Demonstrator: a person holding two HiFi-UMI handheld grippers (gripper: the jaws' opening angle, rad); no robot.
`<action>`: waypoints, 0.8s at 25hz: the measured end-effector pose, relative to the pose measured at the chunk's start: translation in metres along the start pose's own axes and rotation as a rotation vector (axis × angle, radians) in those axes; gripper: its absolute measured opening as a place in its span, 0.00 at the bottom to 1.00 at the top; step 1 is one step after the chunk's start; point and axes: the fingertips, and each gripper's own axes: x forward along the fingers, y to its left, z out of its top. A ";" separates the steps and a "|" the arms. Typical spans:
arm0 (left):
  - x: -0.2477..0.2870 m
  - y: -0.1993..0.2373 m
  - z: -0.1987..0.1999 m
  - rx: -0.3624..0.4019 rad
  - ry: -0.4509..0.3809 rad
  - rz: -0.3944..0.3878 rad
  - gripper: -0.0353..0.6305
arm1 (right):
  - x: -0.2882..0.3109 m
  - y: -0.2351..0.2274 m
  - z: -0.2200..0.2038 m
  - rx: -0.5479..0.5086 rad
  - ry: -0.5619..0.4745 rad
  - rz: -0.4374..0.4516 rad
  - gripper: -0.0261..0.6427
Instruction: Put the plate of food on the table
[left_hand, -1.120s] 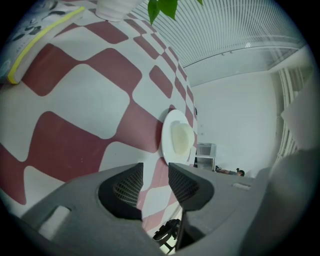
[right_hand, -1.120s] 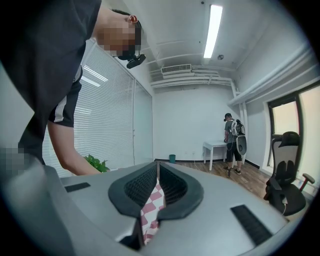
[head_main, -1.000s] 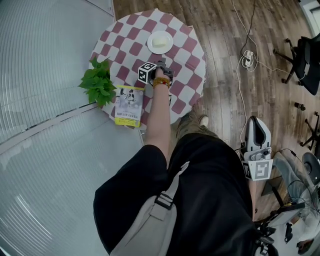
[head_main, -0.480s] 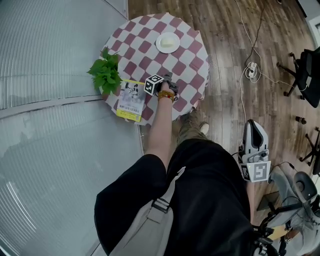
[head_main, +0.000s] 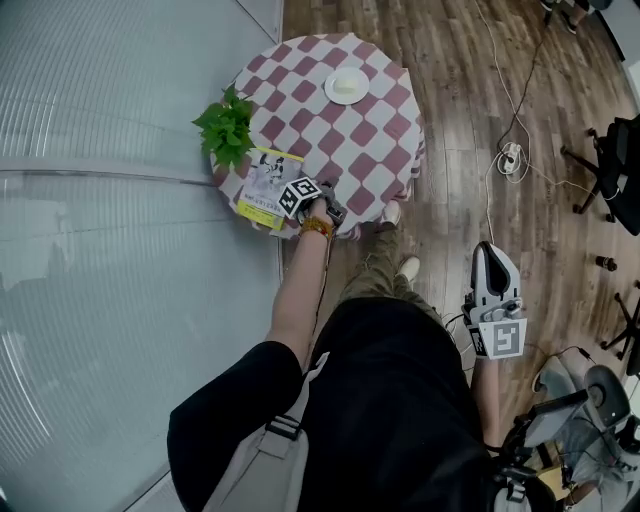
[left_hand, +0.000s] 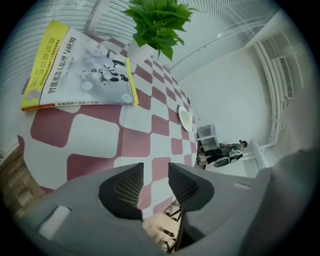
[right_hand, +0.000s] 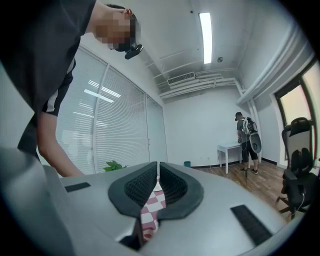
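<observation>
R hand-held gripper (head_main: 492, 262) hangs low by the person's side over the wood-plank floor (head_main: 450, 120), well apart from the tabletop; smooth grey moulded shell w/ a square-marker cube at its rear; its two ribbed black pads (right_hand: 141, 184) are pressed almost together, only a sliver of gap, nothing pinched.

L hand-held gripper (head_main: 332, 200) is out at arm's length over the near edge of the round tabletop (head_main: 340, 140); its mesh-textured pads (left_hand: 127, 185) stand spread w/ a modest gap; only the cloth shows between them, no object held.

Cloth (left_hand: 100, 145) is a red-and-white check w/ rounded squares, draping over the rim.

Just L of that gripper lies a flat rectangular book (head_main: 268, 187); glossy grey cover, yellow spine and border, one corner overhanging the tabletop edge.

Behind the book stands a leafy green plant (head_main: 228, 128) in a small white pot, at the tabletop's L edge beside the ribbed translucent wall (head_main: 120, 90).

Farthest off, the plate (head_main: 346, 85) sits flat on the tabletop's far side; small, round, white, w/ a pale yellowish piece of food on it, too small to tell more; it's well apart from the L gripper, straight beyond it across several check squares, and farther again from the R one.
</observation>
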 end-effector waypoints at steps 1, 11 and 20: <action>-0.010 0.003 -0.005 0.011 0.006 -0.021 0.26 | -0.002 -0.001 -0.007 -0.013 0.004 0.005 0.06; -0.093 0.007 -0.026 0.077 0.030 -0.336 0.26 | 0.010 0.014 -0.002 -0.086 0.042 -0.003 0.06; -0.170 -0.048 -0.024 0.310 0.018 -0.564 0.26 | 0.113 0.110 0.034 -0.160 0.019 0.156 0.06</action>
